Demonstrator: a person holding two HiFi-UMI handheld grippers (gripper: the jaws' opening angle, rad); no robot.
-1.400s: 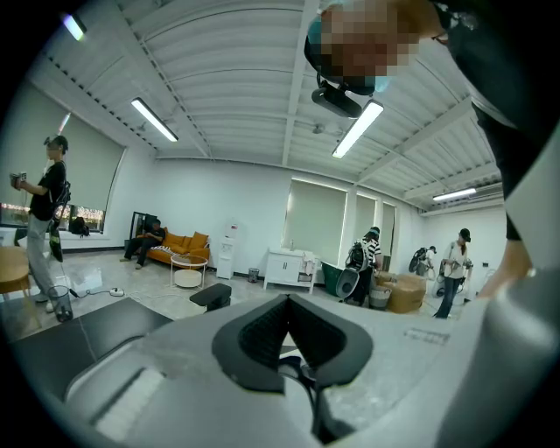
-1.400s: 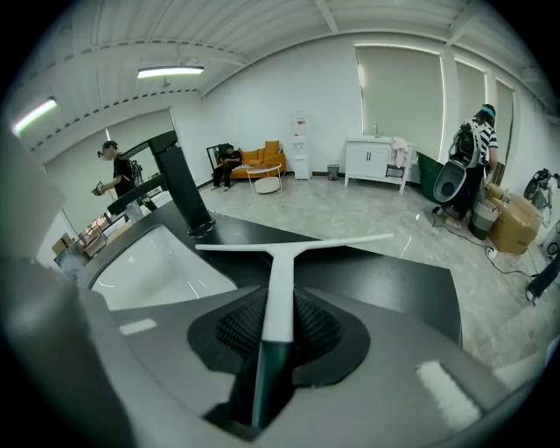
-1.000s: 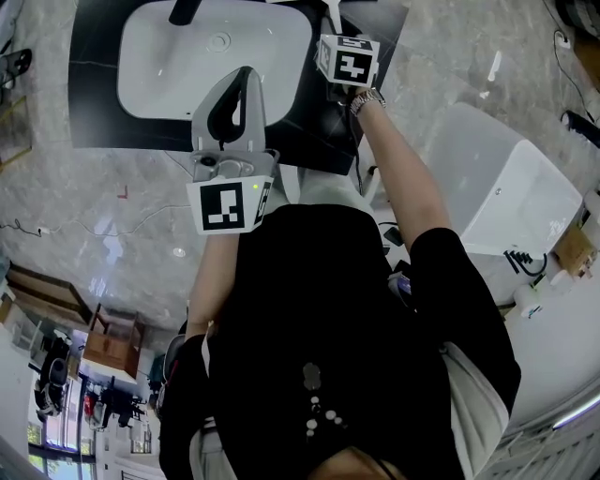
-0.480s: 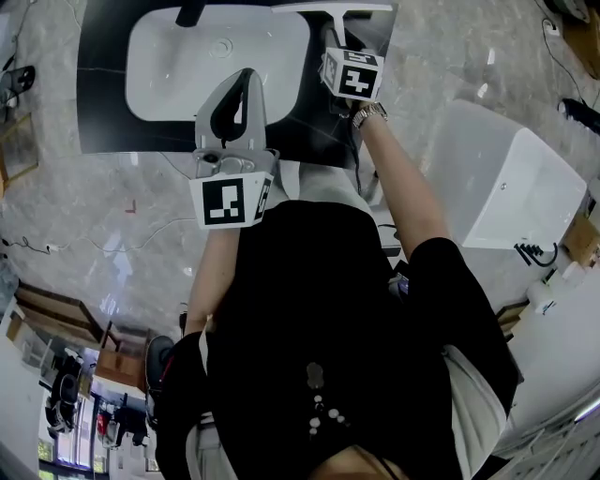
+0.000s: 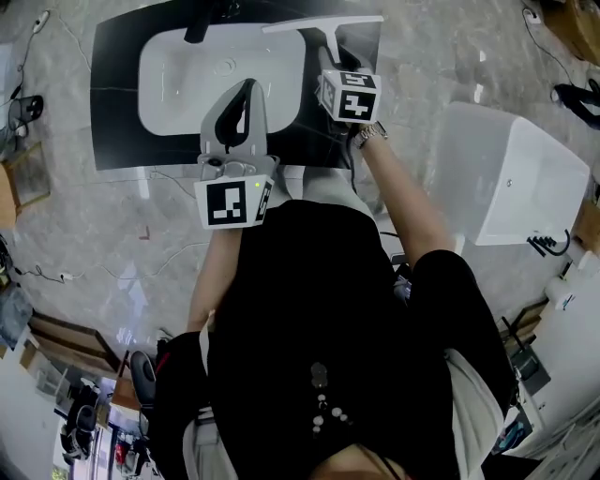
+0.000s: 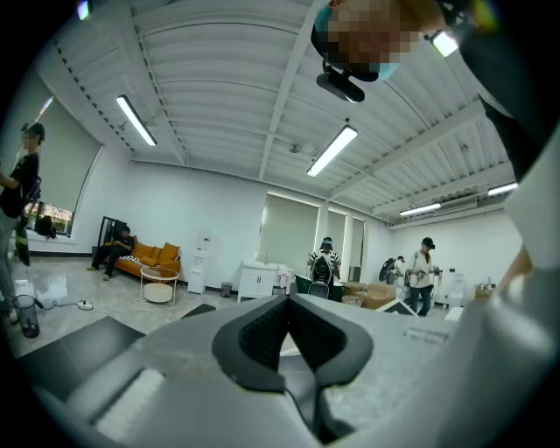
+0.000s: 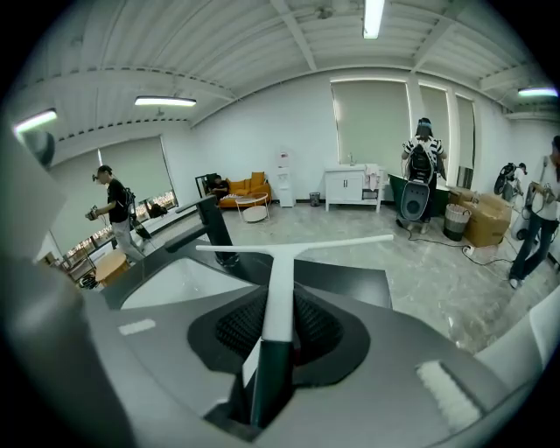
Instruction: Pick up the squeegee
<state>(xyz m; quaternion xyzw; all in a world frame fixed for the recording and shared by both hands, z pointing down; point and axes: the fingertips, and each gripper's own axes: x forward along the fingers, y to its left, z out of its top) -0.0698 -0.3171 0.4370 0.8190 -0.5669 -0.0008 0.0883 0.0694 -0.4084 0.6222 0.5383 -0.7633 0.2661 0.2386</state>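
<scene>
The squeegee [image 5: 328, 26] has a long white blade and a white handle that ends in a dark grip. In the head view it hangs above the right end of the black counter [image 5: 117, 112]. My right gripper [image 5: 336, 67] is shut on its handle. In the right gripper view the handle [image 7: 278, 297] runs up between the jaws, with the blade [image 7: 293, 248] crosswise beyond the tips. My left gripper [image 5: 248, 86] hovers over the white basin [image 5: 178, 75], its jaws shut with nothing between them. In the left gripper view the left gripper [image 6: 287, 302] points out across the room.
A black faucet [image 5: 202, 26] stands at the back of the basin and also appears as the faucet [image 7: 214, 232] in the right gripper view. A white tub [image 5: 525, 178] stands on the marble floor at the right. Several people stand far back in the room.
My right gripper has risen with the squeegee, and the whole blade now shows above the counter. The left gripper has lifted a little and stays shut.
</scene>
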